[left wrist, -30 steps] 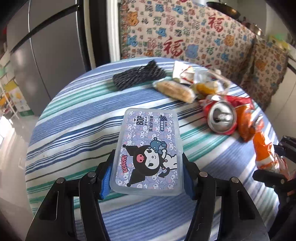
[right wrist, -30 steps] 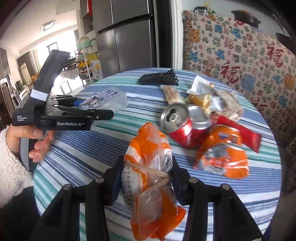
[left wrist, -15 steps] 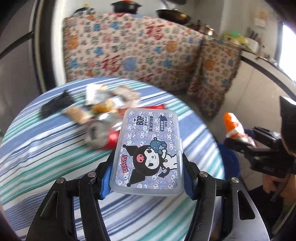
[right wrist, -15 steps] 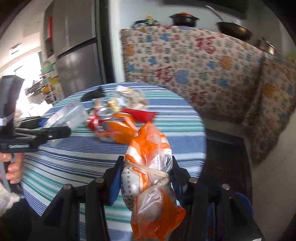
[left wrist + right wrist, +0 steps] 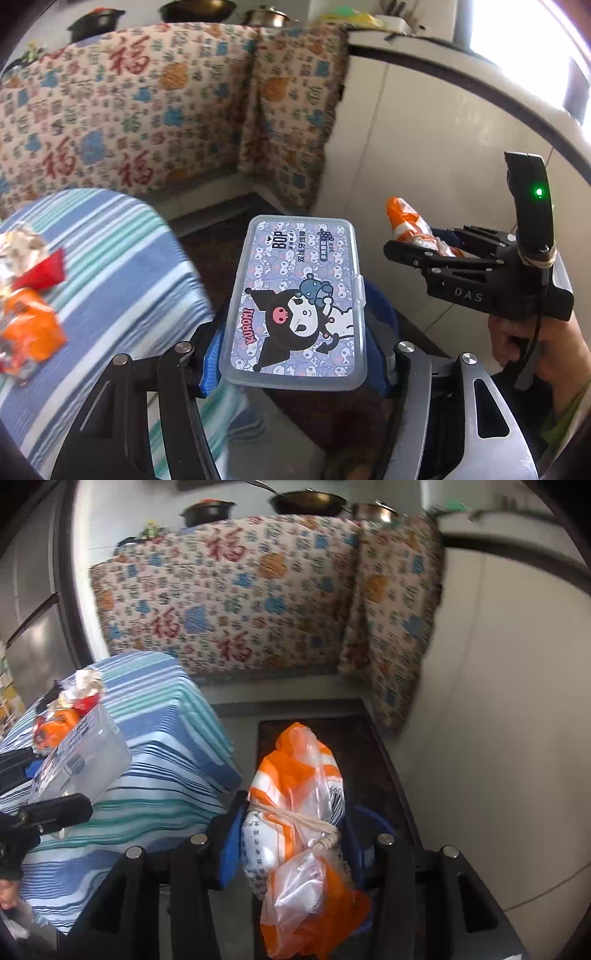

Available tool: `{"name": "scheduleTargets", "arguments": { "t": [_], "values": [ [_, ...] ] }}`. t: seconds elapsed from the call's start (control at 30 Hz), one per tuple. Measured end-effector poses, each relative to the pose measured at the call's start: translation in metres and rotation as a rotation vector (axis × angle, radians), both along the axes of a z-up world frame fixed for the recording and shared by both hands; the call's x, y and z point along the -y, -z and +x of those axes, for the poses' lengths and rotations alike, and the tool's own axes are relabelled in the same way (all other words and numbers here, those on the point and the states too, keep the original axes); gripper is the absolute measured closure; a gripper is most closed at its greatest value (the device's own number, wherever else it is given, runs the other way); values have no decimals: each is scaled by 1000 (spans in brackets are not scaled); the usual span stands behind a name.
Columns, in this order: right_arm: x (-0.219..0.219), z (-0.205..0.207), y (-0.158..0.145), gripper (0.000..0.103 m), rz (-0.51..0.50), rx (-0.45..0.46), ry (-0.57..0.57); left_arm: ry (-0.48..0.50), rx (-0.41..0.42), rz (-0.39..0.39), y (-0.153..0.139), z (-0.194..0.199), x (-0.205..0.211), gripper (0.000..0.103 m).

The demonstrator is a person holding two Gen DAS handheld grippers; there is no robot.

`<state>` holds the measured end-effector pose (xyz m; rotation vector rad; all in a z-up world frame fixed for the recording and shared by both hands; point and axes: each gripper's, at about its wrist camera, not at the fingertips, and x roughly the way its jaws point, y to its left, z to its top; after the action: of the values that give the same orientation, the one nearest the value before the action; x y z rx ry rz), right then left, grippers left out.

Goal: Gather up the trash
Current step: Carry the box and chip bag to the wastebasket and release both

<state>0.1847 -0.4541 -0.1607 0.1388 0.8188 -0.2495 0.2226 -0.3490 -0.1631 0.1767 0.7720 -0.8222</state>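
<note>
Item 1: my left gripper (image 5: 295, 354), clamped across the sides of a clear plastic floss-pick box (image 5: 297, 299) with a cartoon label. The box sits level between the blue pads (image 5: 211, 363); its near end covers my right-side pad almost wholly. It is held off the table, over dark floor.

Item 2: my right gripper (image 5: 295, 834), closed on an orange-and-white plastic bag (image 5: 299, 812) tied round the middle with pale cord. The bag's lower part hangs below the fingers and is cut by the frame edge. Contents unreadable through the plastic. In the left wrist view only the bag's tip (image 5: 406, 221) shows past the right gripper (image 5: 410, 251); the rest is hidden behind the black frame.

Item 3: blue rim (image 5: 373, 823), partly visible behind the bag and right-side finger. I cannot tell what it belongs to.

Item 4: round table in a blue striped cloth (image 5: 173, 716), to the left of both grippers.

Item 5: remaining wrappers (image 5: 70, 705) on the table, orange, red and pale, blurred and bunched; individual pieces not separable. In the left wrist view they (image 5: 29, 317) are smeared by blur at the frame edge.
</note>
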Motion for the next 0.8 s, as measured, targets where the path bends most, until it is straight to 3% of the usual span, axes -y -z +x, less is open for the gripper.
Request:
{"name": "scheduleTargets", "arguments": {
  "t": [0.23,0.8],
  "values": [
    [52,-10,19,56,26,-55,87,52,-61,4,34,18,64,40],
    [107,-16,43,53,32,-75,151,114,-65,30,74,38,107,39]
  ]
}}
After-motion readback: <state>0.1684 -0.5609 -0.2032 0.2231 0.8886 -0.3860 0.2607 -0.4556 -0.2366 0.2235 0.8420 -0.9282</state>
